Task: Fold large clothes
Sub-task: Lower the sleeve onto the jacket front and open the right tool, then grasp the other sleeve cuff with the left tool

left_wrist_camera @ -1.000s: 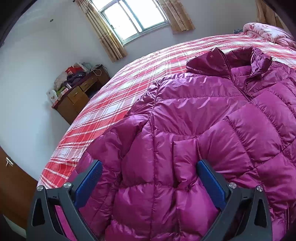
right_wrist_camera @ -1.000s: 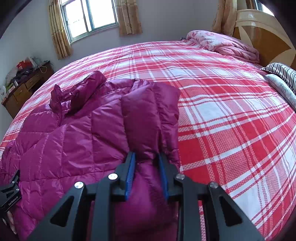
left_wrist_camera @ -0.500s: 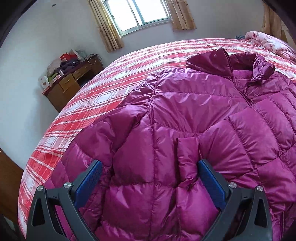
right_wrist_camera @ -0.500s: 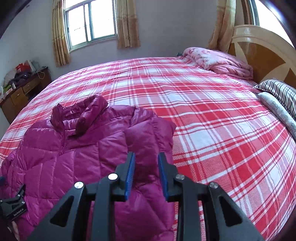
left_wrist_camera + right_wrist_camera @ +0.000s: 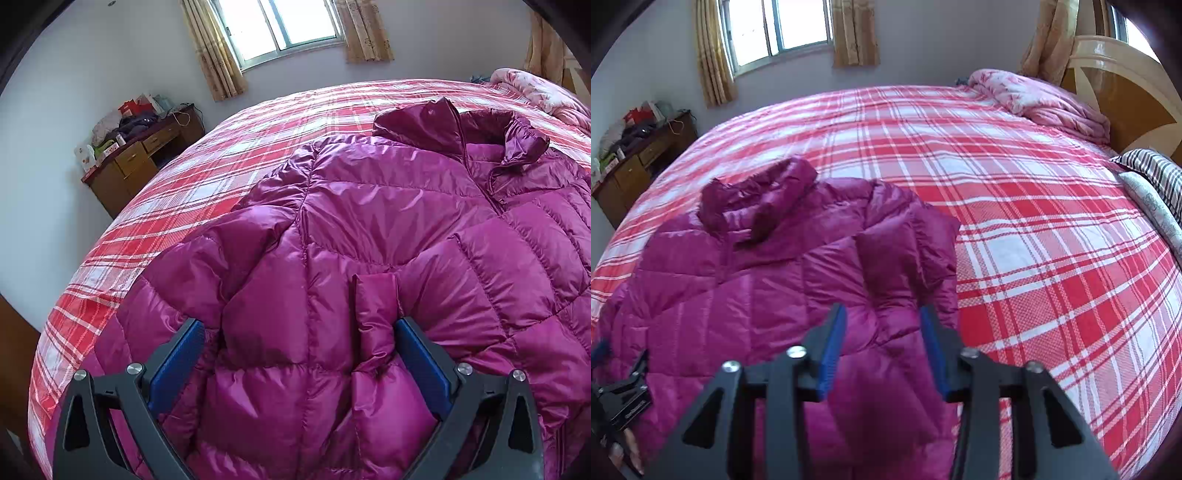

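Note:
A magenta quilted down jacket (image 5: pixel 369 221) lies front up on the red plaid bed (image 5: pixel 229 162), collar at the far end. Its left sleeve is folded over the body. My left gripper (image 5: pixel 295 332) is open above the sleeve, its blue pads wide apart on either side of the cuff (image 5: pixel 375 306). In the right wrist view the jacket (image 5: pixel 746 280) has its right sleeve (image 5: pixel 886 266) folded inward too. My right gripper (image 5: pixel 882 325) is open above that sleeve, with the fabric between its jaws but not pinched.
A wooden desk (image 5: pixel 144 162) with clutter stands against the far left wall under the window. A pink quilt (image 5: pixel 1045 99), a wooden headboard (image 5: pixel 1126 85) and striped pillows (image 5: pixel 1156 177) are at the bed's right. The left gripper's body (image 5: pixel 620 395) shows low left.
My right gripper has opened and let go of the right sleeve, and pulled back and up. My left gripper stayed open and rose a little over the left sleeve.

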A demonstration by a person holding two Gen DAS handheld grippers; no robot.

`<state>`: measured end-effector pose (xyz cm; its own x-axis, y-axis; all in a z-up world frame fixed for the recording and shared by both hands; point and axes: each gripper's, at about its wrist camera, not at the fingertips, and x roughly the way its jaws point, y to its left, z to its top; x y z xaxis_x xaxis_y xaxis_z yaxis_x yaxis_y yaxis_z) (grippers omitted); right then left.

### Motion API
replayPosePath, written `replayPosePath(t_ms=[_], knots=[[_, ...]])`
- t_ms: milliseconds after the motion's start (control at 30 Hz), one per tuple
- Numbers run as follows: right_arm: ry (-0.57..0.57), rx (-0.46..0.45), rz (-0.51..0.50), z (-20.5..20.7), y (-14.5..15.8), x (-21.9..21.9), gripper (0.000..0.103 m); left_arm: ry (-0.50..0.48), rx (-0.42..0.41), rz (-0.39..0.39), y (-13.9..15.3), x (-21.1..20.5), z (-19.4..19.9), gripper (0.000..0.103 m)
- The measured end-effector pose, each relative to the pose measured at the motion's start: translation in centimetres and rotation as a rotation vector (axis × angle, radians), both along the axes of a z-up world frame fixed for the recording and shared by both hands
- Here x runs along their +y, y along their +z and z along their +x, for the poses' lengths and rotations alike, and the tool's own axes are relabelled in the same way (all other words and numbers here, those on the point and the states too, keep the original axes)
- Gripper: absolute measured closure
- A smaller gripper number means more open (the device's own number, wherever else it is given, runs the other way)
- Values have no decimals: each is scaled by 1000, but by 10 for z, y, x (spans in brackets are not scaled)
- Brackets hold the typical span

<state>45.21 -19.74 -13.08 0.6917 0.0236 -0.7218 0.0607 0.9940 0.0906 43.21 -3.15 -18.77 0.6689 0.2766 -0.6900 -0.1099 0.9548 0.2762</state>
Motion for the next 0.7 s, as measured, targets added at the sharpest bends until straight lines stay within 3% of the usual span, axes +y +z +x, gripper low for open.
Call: replayPosePath(t_ms=[133,333,700], knots=[[53,3,-6,-16,-11,31,39,-1,2,-5,0,1,0,1],[63,59,-81,-11,-58,49,39,-3,5,-28,0,3,1,1],[57,56,-150,-12,-61,59,38,-10,7,-47,7,5,0,1]])
